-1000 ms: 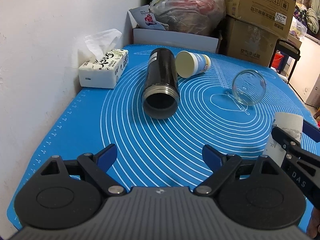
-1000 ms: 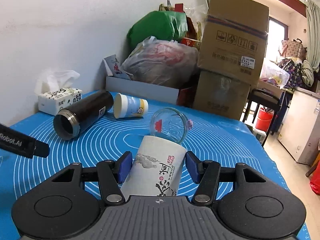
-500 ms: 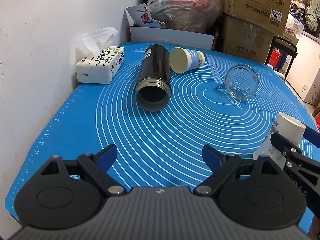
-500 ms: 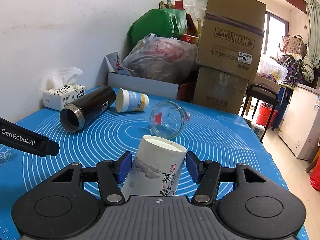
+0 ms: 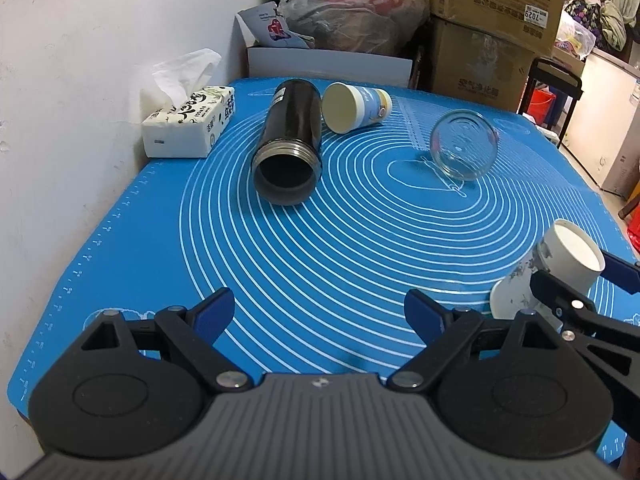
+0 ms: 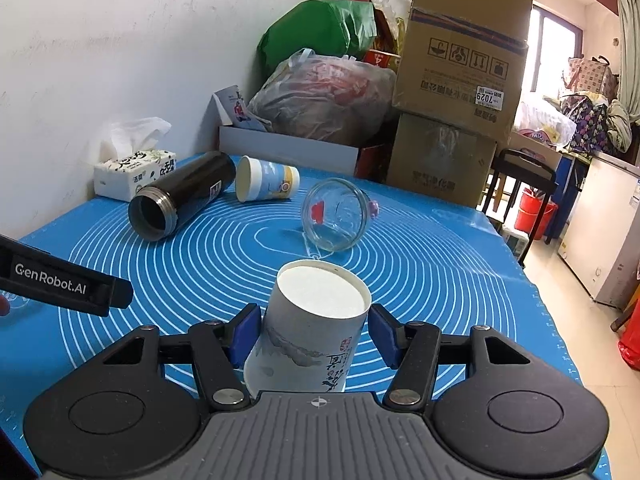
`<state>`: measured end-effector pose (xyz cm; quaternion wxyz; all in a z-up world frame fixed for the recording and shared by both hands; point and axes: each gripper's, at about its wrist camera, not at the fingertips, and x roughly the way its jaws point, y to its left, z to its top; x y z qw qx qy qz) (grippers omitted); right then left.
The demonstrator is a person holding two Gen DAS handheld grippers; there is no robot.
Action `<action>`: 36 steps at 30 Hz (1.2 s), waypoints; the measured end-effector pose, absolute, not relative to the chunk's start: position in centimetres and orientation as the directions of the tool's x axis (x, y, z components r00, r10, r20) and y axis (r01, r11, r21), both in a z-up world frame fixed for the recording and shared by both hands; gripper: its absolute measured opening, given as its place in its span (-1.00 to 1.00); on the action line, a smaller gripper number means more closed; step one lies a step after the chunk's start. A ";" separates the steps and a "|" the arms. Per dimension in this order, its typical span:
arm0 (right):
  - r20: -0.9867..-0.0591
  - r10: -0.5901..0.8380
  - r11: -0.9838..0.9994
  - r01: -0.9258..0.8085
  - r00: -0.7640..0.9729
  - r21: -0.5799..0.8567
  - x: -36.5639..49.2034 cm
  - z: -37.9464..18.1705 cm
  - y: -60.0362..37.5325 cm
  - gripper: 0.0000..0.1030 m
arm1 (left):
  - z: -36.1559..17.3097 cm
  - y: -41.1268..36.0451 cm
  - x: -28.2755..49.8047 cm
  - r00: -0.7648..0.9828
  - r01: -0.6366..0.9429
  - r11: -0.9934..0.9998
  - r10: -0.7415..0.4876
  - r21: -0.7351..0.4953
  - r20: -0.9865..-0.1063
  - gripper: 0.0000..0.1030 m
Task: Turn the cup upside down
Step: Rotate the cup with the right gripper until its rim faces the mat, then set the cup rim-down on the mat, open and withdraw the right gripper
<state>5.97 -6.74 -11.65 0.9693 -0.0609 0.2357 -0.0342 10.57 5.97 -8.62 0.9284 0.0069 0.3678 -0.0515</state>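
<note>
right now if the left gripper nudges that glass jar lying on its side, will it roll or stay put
The glass jar would probably roll: it lies on its round side on the smooth blue mat, nothing touching it. Since it narrows toward one end, it may curve rather than run straight. Clear glass looks hard and slick, so it could break if it goes off the edge.

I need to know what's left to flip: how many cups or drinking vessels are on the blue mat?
4: black flask on its side at the back left, paper cup beside it, glass on its side, printed cup between the right gripper fingers.
</note>
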 end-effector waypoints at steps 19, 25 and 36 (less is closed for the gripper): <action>-0.494 -0.033 0.996 -0.010 0.869 -0.084 0.2 -8.5 -8.7 0.57 | -5.8 3.7 4.5 0.751 0.150 0.989 -0.107 0.010 -0.651 0.77; -0.525 -0.028 0.999 0.012 0.850 -0.034 -2.6 -7.6 -10.3 0.57 | -5.1 2.4 1.3 0.755 0.192 0.981 -0.130 0.028 -0.643 0.77; -0.554 -0.028 0.999 0.045 0.832 0.017 -6.1 -7.6 -12.3 0.57 | -5.1 0.6 -2.2 0.746 0.225 0.974 -0.152 0.030 -0.648 0.77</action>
